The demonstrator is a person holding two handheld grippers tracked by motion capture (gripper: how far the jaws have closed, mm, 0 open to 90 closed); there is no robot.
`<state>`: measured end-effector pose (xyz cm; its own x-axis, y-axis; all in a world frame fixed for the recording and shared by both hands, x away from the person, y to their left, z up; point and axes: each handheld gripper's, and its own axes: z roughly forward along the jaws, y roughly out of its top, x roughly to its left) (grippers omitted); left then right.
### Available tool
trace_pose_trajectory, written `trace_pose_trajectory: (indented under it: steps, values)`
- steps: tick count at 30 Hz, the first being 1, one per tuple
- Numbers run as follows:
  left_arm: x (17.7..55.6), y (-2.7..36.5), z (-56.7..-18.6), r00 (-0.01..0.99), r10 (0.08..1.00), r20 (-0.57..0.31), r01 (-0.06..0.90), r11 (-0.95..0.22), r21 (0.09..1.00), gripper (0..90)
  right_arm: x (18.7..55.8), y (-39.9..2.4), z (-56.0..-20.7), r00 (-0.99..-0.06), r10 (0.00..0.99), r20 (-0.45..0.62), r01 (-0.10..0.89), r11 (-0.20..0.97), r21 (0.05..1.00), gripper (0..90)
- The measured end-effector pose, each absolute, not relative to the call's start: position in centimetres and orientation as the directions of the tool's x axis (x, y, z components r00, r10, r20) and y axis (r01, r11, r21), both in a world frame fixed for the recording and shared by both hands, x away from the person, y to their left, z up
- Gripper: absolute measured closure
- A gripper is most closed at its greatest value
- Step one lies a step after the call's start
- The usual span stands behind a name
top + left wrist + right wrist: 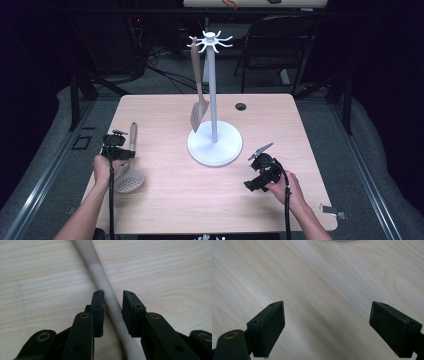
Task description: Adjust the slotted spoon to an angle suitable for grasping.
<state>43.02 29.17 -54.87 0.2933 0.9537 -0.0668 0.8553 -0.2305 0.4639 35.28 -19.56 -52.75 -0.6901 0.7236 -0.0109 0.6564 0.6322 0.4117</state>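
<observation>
A beige slotted spoon (129, 181) lies on the wooden table (175, 200) at the left, its handle (100, 275) pointing away from me. My left gripper (127, 154) (113, 293) straddles that handle. One pad (99, 307) touches the handle, while a narrow gap shows between it and the other pad (130, 312). My right gripper (262, 151) (327, 312) hovers low over bare table at the right, jaws wide open with nothing between them. A white utensil stand (214, 145) rises mid-table, and a brown slotted spatula (198, 112) hangs from one of its hooks.
A round cable hole (241, 106) sits in the table behind the stand. A dark chair (280, 45) and cables are on the floor beyond the far edge. The stand's round base (342, 240) shows just past my right jaws.
</observation>
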Motion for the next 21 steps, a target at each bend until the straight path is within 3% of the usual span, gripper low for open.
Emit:
trace_pose_trajectory:
  steps: [7,14,21]
  values:
    - [42.4,28.3,-54.9,0.370,0.916,-0.156,0.850,-0.266,0.455,76.2,35.2,-19.6,-52.7,-0.689,0.725,-0.010,0.655,0.629,0.419,12.6]
    - [41.7,26.3,-54.7,0.471,0.869,-0.152,0.822,-0.369,0.434,77.8,35.3,-19.7,-52.7,-0.690,0.724,-0.004,0.657,0.628,0.418,12.6]
    - [41.6,25.1,-54.3,0.538,0.839,-0.074,0.786,-0.469,0.403,75.8,35.2,-19.7,-52.7,-0.692,0.722,-0.006,0.657,0.633,0.410,12.7]
